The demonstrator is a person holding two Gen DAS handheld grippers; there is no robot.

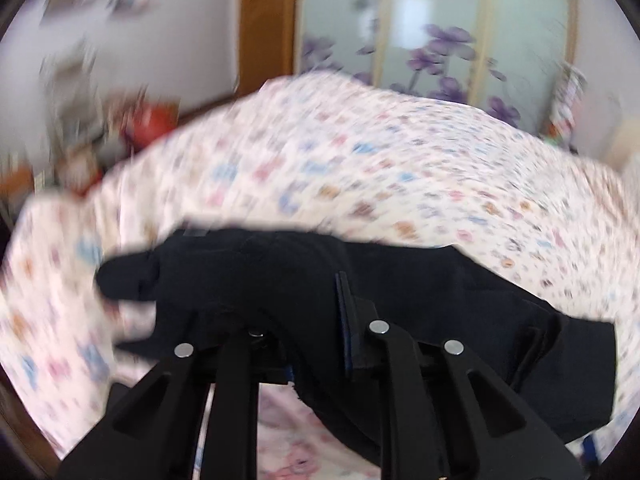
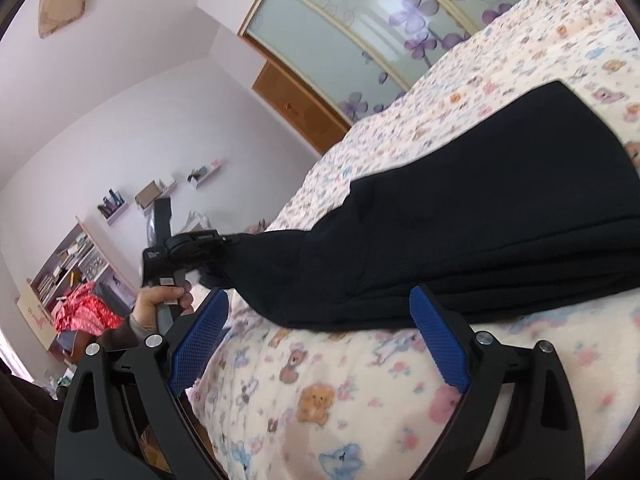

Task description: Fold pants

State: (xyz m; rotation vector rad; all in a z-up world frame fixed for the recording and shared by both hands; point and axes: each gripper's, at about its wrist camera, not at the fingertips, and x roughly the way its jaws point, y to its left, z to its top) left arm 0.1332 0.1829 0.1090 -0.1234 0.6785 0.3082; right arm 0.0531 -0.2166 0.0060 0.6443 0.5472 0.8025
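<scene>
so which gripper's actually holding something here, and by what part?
The left gripper is shut on the black pants, pinching one end of the fabric; which end cannot be told. The right gripper is open beside the pants, holding nothing.

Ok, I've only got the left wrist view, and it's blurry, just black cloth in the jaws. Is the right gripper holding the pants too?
Observer: No. The right gripper is open, with nothing between its blue pads, and it sits beside the near edge of the pants.
Operator: Where's the rest of the pants?
Observer: Lying on the bed, with stacked layers showing along the near edge.
Operator: And how does my gripper look from there?
Observer: The left gripper holds the narrow end of the pants near the bed's side.
</scene>
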